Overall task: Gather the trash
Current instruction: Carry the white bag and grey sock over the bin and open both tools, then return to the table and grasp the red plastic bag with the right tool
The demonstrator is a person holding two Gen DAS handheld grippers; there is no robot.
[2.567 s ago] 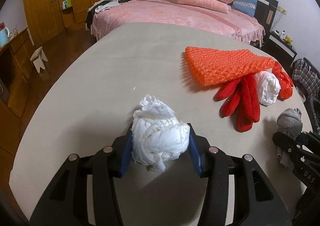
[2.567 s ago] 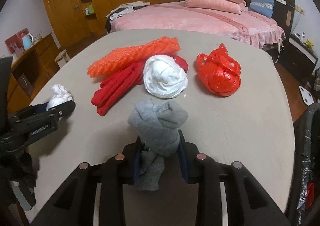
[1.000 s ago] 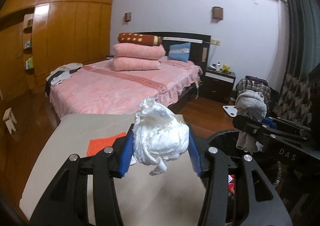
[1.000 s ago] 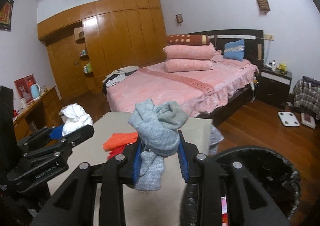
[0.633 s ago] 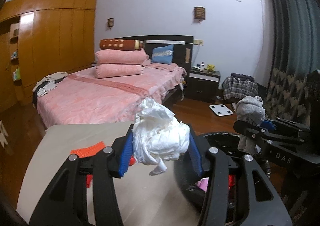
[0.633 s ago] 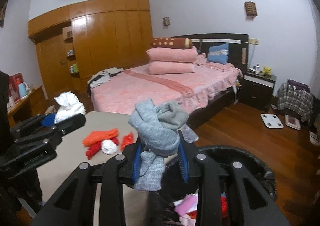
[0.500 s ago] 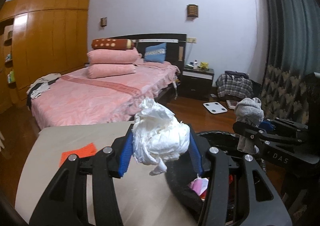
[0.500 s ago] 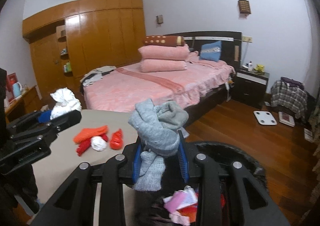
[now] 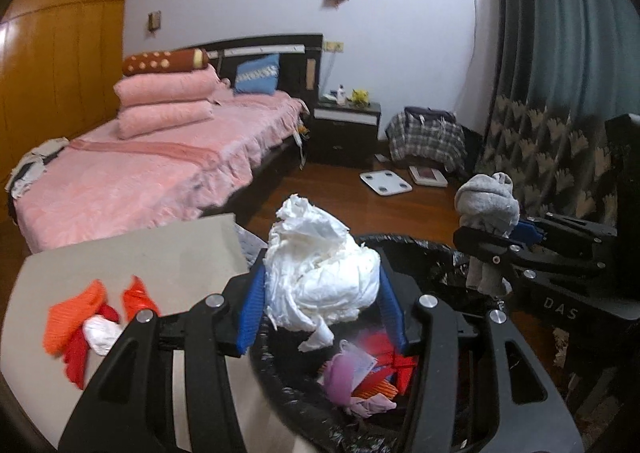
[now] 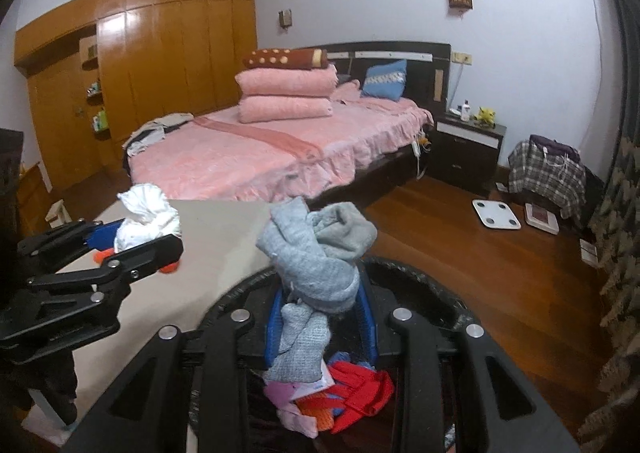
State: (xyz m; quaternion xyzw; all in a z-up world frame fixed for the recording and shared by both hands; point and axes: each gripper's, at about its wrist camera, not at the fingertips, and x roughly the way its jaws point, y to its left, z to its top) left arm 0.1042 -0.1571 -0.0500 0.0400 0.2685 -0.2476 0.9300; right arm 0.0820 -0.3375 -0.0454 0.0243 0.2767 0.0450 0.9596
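Note:
My left gripper (image 9: pixel 320 305) is shut on a crumpled white paper wad (image 9: pixel 320 277) and holds it over the near rim of the black-lined trash bin (image 9: pixel 420 249). My right gripper (image 10: pixel 322 317) is shut on a bundled grey sock (image 10: pixel 320 253) and holds it above the same bin (image 10: pixel 424 273). The bin holds pink, red and orange scraps (image 10: pixel 332 393). In the left wrist view the right gripper (image 9: pixel 492 249) with the sock (image 9: pixel 486 205) is at the right. In the right wrist view the left gripper (image 10: pixel 132 245) with the wad (image 10: pixel 148 217) is at the left.
The beige table (image 9: pixel 160 265) at the left carries orange and red trash and a white ball (image 9: pixel 92 317). Behind are a pink bed (image 10: pixel 280 153), a nightstand (image 10: pixel 468 145), a bathroom scale (image 10: pixel 496 213) on the wood floor and a patterned curtain (image 9: pixel 560 93).
Both grippers have swung from over the table to above the bin, still holding the wad and the sock. The bin's contents now show below both.

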